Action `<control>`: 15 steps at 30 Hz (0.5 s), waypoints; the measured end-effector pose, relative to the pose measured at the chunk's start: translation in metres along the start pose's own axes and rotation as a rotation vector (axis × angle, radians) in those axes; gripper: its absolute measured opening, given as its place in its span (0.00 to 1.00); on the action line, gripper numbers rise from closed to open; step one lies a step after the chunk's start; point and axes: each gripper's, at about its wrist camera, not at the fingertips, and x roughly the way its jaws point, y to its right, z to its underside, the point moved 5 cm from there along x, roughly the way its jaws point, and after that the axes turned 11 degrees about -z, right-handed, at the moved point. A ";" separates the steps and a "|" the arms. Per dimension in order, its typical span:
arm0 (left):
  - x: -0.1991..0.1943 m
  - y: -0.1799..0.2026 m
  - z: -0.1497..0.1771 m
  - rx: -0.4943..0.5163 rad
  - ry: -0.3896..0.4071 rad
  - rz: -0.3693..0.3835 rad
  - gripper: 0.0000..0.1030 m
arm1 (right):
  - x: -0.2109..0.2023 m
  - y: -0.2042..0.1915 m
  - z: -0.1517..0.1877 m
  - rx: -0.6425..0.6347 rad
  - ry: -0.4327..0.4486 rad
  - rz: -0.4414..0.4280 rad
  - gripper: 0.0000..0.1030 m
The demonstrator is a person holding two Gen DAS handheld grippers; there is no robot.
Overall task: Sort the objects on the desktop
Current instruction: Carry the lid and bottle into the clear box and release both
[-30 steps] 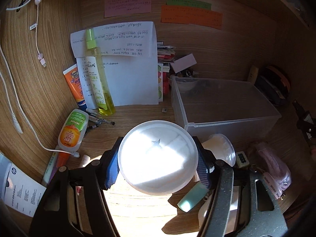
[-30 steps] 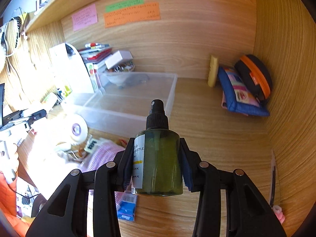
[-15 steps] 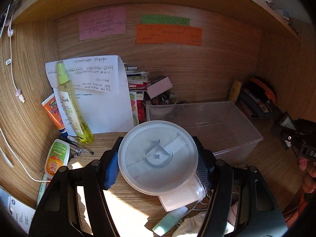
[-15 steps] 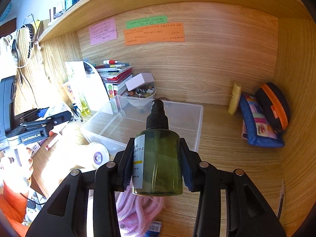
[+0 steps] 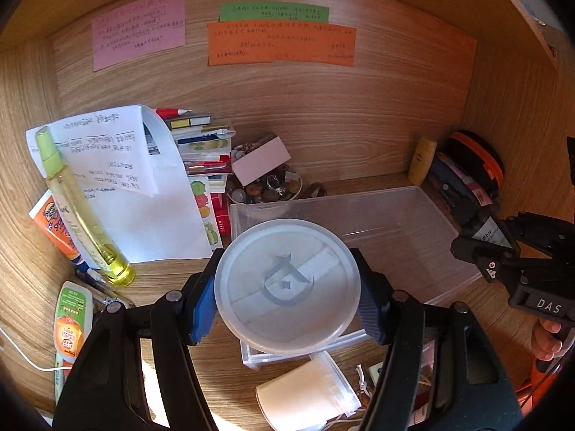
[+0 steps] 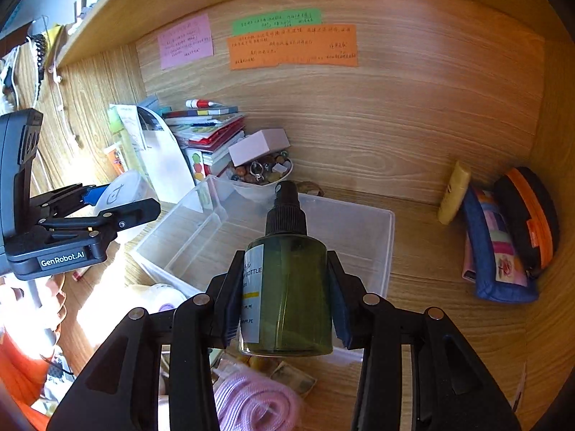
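Barely begun, I'd say: the clear bin [image 6: 273, 240] looks empty, while the left hand-held gripper [image 5: 287, 287] clasps a round white container [image 5: 287, 285] and the right hand-held gripper [image 6: 285, 298] a green spray bottle [image 6: 287, 287]; clutter litters the desk [image 6: 431, 262].

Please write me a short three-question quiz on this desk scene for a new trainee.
1. True or false: the right claw holds a dark green spray bottle.
2. Multiple choice: the left claw is clamped on A) a tube of sunscreen, B) a round white lid-topped container, C) a pink cloth.
3. Fill in: both held things hang near the near edge of the clear plastic ____.

Key
1. True; the pads press its sides, and the pump cap points up.
2. B; it fills the gap between the blue-padded fingers.
3. Bin; it sits on the wooden desk, and nothing shows inside its larger section.
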 end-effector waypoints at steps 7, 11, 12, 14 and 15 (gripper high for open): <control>0.032 0.012 -0.004 0.040 -0.070 0.019 0.63 | 0.030 0.016 -0.005 0.005 -0.079 -0.001 0.37; 0.046 0.019 -0.004 0.070 -0.105 0.027 0.63 | 0.044 0.022 -0.007 -0.001 -0.125 0.001 0.37; 0.049 0.021 -0.004 0.079 -0.114 0.030 0.63 | 0.047 0.023 -0.007 -0.006 -0.136 0.004 0.37; 0.056 0.025 -0.003 0.097 -0.132 0.036 0.63 | 0.053 0.023 -0.006 -0.019 -0.157 0.013 0.37; 0.059 0.027 -0.002 0.106 -0.141 0.037 0.63 | 0.056 0.024 -0.005 -0.025 -0.168 0.016 0.37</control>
